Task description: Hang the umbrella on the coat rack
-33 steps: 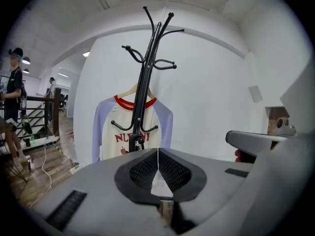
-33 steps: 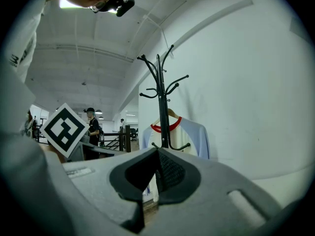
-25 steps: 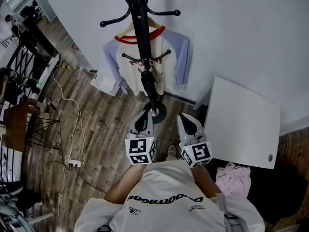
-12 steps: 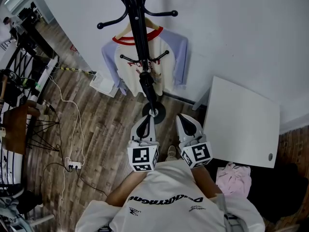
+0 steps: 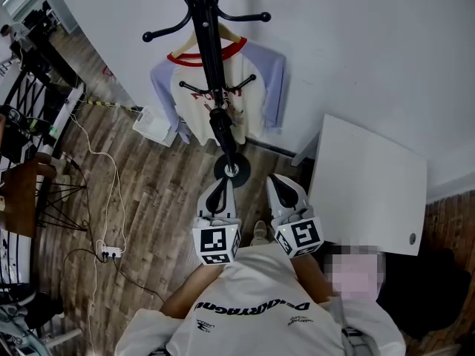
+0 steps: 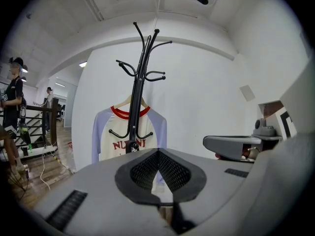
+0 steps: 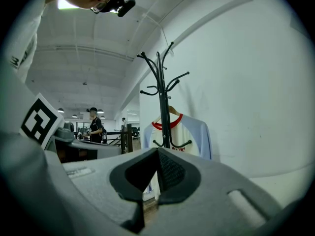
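Looks like an open-plan office or lab floor, not a home: wood-look flooring (image 5: 159,199), plain white partition wall (image 5: 356,50), power strip (image 5: 111,252) lying loose on the floor, black railing (image 7: 112,134), ceiling lights (image 7: 61,110), people (image 7: 94,124) standing in the background, white table (image 5: 367,188).

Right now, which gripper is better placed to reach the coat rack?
Left, likely: left gripper sits just short of the coat rack base; right gripper is offset toward the white table. Both shut, empty.
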`<state>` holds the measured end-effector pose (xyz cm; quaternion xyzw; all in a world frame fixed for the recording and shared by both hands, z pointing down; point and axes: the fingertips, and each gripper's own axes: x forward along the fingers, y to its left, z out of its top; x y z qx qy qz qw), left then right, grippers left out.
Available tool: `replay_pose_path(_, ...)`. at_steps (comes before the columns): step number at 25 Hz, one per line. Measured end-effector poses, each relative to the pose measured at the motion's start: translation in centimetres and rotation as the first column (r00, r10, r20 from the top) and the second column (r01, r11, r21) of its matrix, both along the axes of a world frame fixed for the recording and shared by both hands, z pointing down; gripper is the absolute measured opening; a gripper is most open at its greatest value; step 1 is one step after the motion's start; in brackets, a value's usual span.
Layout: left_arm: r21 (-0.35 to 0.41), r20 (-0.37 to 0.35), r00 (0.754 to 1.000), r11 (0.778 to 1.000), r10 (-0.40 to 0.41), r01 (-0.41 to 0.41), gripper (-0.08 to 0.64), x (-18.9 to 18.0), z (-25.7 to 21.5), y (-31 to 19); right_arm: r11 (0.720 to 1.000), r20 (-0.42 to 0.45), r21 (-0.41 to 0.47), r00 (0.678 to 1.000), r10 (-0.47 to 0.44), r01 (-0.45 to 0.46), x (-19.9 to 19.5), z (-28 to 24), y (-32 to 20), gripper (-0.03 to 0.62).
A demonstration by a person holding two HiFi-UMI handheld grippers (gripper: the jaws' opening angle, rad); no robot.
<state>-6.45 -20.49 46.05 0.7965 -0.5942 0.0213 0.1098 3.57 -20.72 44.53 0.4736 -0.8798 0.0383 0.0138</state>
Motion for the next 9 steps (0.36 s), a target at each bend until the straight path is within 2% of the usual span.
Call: replay_pose_path(9, 0.006, 0.01, 1.0, 1.0, 0.001, -0.001, -0.003, 0.46, 0.03, -0.02, 1.0, -0.005, 0.005, 1.0, -0.006, 0.006, 0.29, -0.03, 0.01, -0.002)
